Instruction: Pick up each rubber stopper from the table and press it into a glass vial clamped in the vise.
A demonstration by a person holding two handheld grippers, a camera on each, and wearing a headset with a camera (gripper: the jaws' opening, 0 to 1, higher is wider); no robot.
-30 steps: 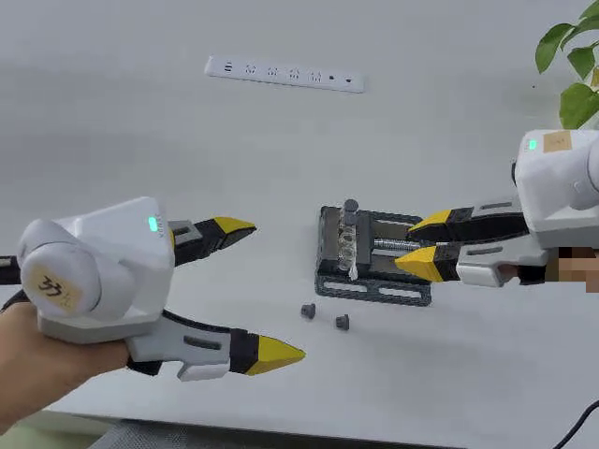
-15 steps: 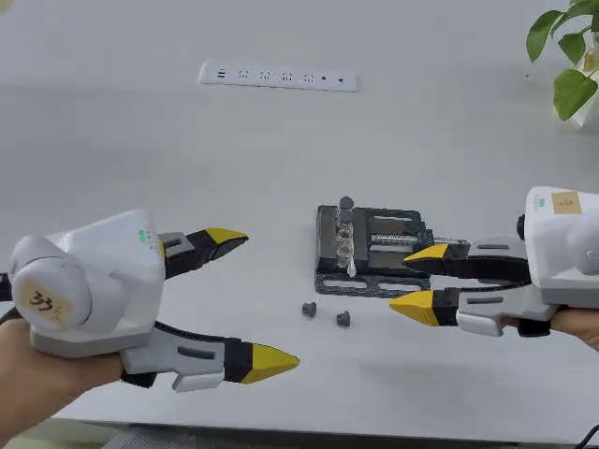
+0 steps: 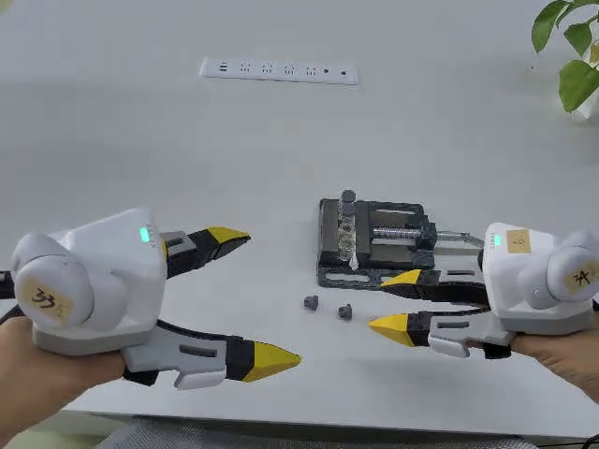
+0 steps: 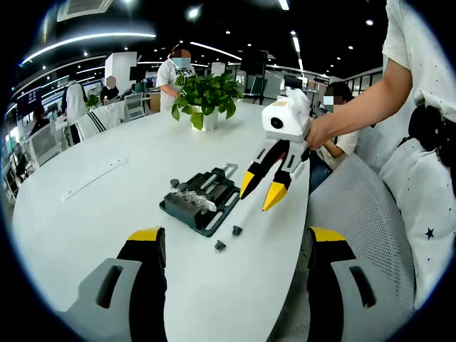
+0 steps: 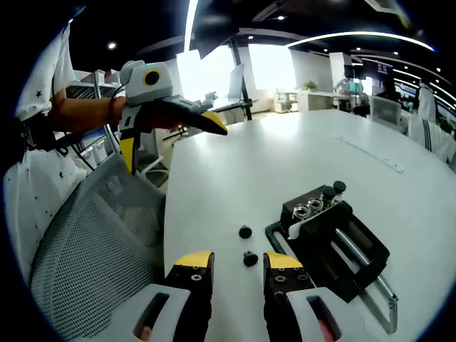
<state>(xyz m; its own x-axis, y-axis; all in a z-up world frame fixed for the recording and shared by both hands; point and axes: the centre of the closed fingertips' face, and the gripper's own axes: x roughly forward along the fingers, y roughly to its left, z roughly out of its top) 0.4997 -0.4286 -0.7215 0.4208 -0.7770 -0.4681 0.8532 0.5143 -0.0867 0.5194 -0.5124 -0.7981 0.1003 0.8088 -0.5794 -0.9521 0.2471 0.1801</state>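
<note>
Horizontally, left tool [image 3: 271, 296] gapes wide; right tool [image 3: 378, 305] barely parted.

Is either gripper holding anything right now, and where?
Nothing. The left gripper and right gripper are open and empty; both small dark rubber stoppers lie on the white table.

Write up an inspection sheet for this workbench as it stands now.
Surface: white table, smooth.
Job's things: black vise clamps a row of glass vials. The far vial carries a fitted stopper. The left loose stopper and right loose stopper lie apart on the table in front of the vise.
Clutter: nothing seen.
Grippers: left gripper open wide, empty. Right gripper open, empty, close to the right loose stopper.
Cables: nothing seen. A power strip lies at the far side.
Surroundings: potted plant on the table, mesh chair, people in an open office.
</note>
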